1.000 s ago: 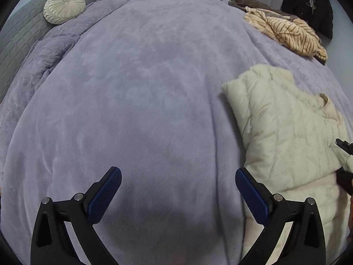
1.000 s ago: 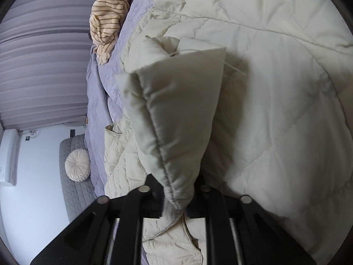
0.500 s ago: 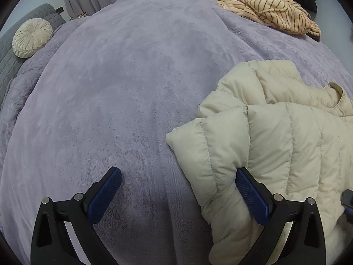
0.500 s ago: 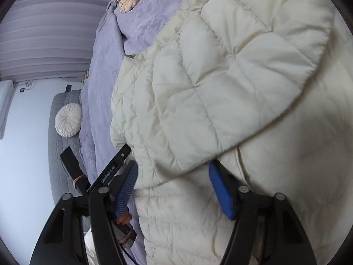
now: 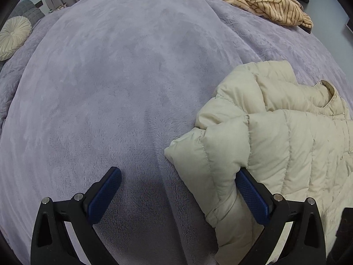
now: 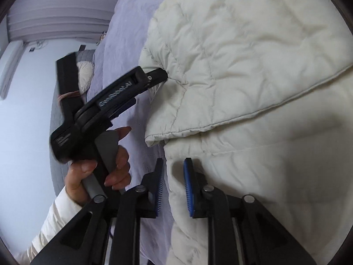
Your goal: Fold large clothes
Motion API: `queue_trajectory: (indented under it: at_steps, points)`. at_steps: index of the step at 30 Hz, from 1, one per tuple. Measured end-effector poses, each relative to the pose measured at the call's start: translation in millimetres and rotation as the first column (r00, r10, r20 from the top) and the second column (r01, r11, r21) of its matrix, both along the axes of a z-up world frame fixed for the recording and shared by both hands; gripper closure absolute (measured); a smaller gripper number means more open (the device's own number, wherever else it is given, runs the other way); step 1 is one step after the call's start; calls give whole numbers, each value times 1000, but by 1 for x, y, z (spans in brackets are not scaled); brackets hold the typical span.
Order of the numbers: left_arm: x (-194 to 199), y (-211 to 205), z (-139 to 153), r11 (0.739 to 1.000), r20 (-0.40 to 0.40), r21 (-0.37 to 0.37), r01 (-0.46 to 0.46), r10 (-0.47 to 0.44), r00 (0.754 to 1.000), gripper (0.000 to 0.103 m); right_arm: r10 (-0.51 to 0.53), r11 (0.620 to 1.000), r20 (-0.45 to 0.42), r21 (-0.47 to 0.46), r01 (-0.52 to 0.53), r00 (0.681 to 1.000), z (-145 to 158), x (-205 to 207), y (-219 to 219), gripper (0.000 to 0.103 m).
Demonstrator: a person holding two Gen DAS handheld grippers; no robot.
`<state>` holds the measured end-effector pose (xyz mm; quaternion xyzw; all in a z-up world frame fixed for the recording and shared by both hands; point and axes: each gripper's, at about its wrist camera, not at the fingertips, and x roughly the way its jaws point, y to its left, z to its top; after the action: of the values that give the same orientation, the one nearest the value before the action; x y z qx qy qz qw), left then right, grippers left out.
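— What do the grippers look like?
— The left gripper [image 5: 176, 186] and right gripper [image 6: 173, 182] share black triangular finger frames with silver screws and ribbed blue pads [image 6: 189, 190].
— Any markings?
— Pale lettering runs along the left one's black body, above a grey handle.
— And the person?
— A white sleeve [image 6: 51, 225] at the wrist.

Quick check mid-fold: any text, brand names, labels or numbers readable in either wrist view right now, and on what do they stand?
"GenRobot.AI": light lettering along the side of the left gripper, seen from the right wrist camera; slightly blurred.
Small pale print on the left gripper's black housing: too small and blurred to read.
Nothing legible on the cream puffer jacket, striped garment or purple blanket.
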<state>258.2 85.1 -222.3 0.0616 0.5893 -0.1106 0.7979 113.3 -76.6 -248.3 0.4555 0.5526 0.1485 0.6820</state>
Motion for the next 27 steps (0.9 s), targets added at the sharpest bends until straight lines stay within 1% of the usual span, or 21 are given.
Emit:
queue_trajectory:
  at_steps: [2, 4, 6, 8, 11, 13, 15, 17, 18, 19, 20, 21, 22, 24, 25, 27]
  points:
    - [8, 5, -3, 999, -42, -42, -19, 17, 999, 0, -88, 996, -16, 14, 88, 996, -14, 9, 2, 90]
    - [14, 10, -8, 996, -81, -78, -36, 30, 996, 0, -152, 988, -8, 22, 152, 988, -22, 17, 0, 91]
    - [18, 12, -12, 995, -92, -90, -44, 36, 995, 0, -163, 985, 5, 53, 163, 987, -27, 25, 4, 92]
    - [19, 11, -14, 996, -89, -82, -43, 35, 995, 0, -107, 988, 11, 112, 105, 994, -32, 33, 18, 92]
    - [20, 4, -15, 997, -76, -64, -35, 30, 997, 0, 9, 993, 30, 121, -13, 1000, -31, 31, 39, 92]
    - [18, 4, -12, 997, -67, -58, -45, 41, 997, 0, 69, 987, 16, 145, -70, 998, -29, 22, 42, 92]
    - [14, 6, -6, 996, -51, -59, -64, 61, 997, 0, 135, 985, 4, 109, -135, 991, -19, 11, 38, 91]
    - [5, 12, 1, 995, -27, -57, -81, 79, 996, 0, 174, 984, 19, 29, -175, 984, -1, -2, 18, 91]
    - [0, 13, 5, 995, -11, -54, -87, 87, 996, 0, 172, 985, 31, -16, -172, 985, 10, -10, 2, 86]
    - [-4, 15, 8, 994, 4, -46, -96, 96, 995, 0, 157, 986, 32, -65, -154, 987, 18, -18, -18, 58]
    - [-8, 15, 11, 994, 18, -43, -102, 103, 994, 0, 124, 987, 23, -110, -121, 992, 25, -27, -40, 35]
    - [-13, 16, 14, 993, 30, -44, -105, 107, 994, 0, 72, 988, 22, -140, -69, 997, 31, -36, -64, 8]
    - [-18, 16, 16, 993, 41, -44, -108, 110, 993, 0, 14, 987, 26, -158, -10, 1000, 36, -46, -88, 8]
    - [-27, 11, 19, 994, 56, -40, -104, 106, 993, 0, -91, 970, 15, -223, 92, 996, 42, -60, -129, 8]
    - [-31, 8, 18, 995, 65, -31, -98, 100, 993, 0, -149, 958, 19, -246, 149, 989, 43, -60, -146, 10]
    - [-36, 1, 17, 996, 88, -4, -94, 94, 992, 0, -252, 938, 1, -245, 245, 968, 40, -48, -179, 11]
